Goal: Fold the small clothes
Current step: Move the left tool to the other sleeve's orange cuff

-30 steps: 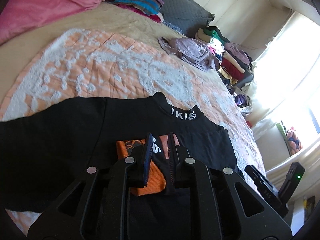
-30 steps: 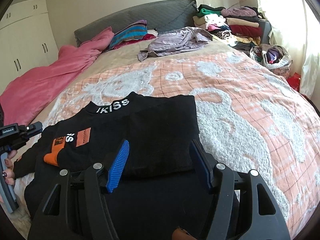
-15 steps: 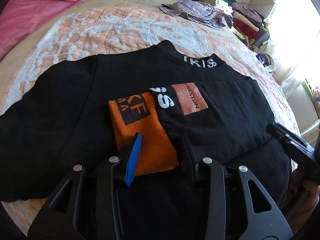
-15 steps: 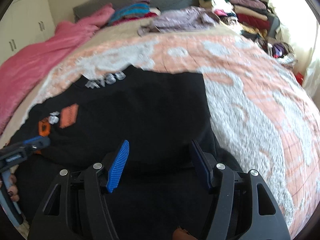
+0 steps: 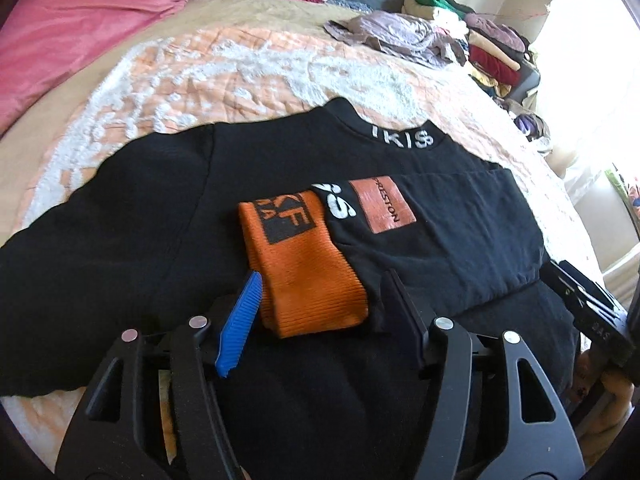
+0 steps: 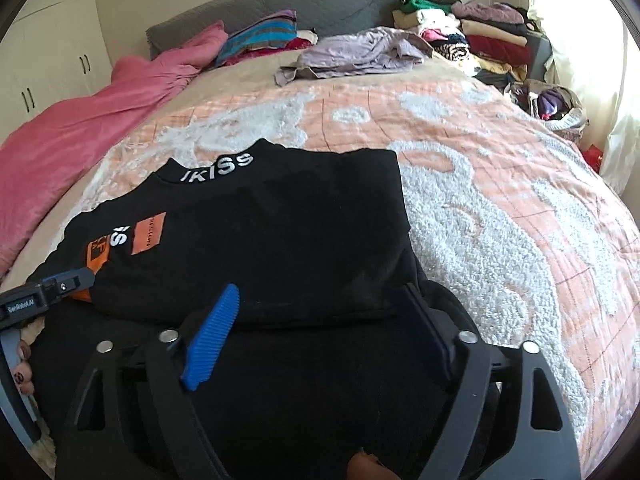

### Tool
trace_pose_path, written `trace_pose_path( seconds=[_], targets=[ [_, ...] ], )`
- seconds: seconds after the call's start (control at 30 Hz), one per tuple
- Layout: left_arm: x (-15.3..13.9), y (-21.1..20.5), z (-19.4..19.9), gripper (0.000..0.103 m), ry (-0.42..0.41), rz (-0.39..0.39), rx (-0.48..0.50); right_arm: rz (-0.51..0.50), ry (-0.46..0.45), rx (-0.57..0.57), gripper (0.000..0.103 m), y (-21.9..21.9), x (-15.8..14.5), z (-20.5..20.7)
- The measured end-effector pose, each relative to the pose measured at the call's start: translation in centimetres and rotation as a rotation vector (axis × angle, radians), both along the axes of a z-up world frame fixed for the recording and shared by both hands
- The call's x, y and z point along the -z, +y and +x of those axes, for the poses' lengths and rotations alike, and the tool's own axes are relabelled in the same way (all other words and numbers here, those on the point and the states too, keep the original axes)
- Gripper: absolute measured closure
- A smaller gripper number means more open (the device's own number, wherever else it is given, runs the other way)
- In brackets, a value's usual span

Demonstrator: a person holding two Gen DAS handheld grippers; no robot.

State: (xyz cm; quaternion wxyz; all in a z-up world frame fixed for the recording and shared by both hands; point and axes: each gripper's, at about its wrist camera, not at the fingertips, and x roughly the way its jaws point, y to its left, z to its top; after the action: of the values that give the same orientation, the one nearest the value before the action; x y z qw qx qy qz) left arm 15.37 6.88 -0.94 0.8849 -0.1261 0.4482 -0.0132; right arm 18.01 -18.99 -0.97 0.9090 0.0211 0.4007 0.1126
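Observation:
A black sweatshirt [image 5: 160,216] with a white-lettered collar lies flat on the bed, also in the right wrist view [image 6: 280,240]. One sleeve is folded across its body, ending in an orange cuff [image 5: 308,280]. My left gripper [image 5: 320,312] is open, its fingers on either side of the cuff's end without gripping it. My right gripper [image 6: 320,328] is open and empty just above the folded sleeve's lower edge. The left gripper also shows in the right wrist view [image 6: 60,288] by the cuff.
The peach and white quilt [image 6: 500,200] covers the bed. A pink blanket [image 6: 80,136] lies at the left, a lilac garment [image 6: 360,52] near the headboard, and stacked clothes [image 6: 472,36] at the far right. A laundry basket [image 6: 552,108] stands beside the bed.
My left gripper let go of the orange cuff, opened and drew back, leaving the sleeve laid across the sweatshirt. My right gripper stayed open and shifted slightly.

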Motion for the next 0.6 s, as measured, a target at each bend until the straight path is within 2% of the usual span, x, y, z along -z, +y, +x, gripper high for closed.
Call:
trace_pose_path(
  seconds=[0.07,0.2,0.27,0.47,0.6],
  targets=[
    [-0.6,0.4,-0.5,0.034,-0.018,0.009,-0.009,0.013,-0.010,-0.001,0.012,0.0,-0.3,-0.3],
    [-1.3,1.1,-1.4,0.020,-0.048,0.021,-0.039,0.045,-0.035,0.002,0.007,0.0,-1.0,-0.8],
    [-1.6,1.7,-1.9,0.010,-0.058,0.034,-0.061,0.058,-0.040,0.002,0.005,0.1,-1.2,-1.0],
    [-2.2,2.5,-2.9,0.010,-0.077,0.097,-0.100,0.079,-0.053,-0.016,0.005,1.0,-1.9,-1.4],
    [-2.3,3.6,-3.4,0.010,-0.078,0.093,-0.128,0.076,-0.066,-0.043,0.005,2.2,-2.4,-1.8]
  ],
)
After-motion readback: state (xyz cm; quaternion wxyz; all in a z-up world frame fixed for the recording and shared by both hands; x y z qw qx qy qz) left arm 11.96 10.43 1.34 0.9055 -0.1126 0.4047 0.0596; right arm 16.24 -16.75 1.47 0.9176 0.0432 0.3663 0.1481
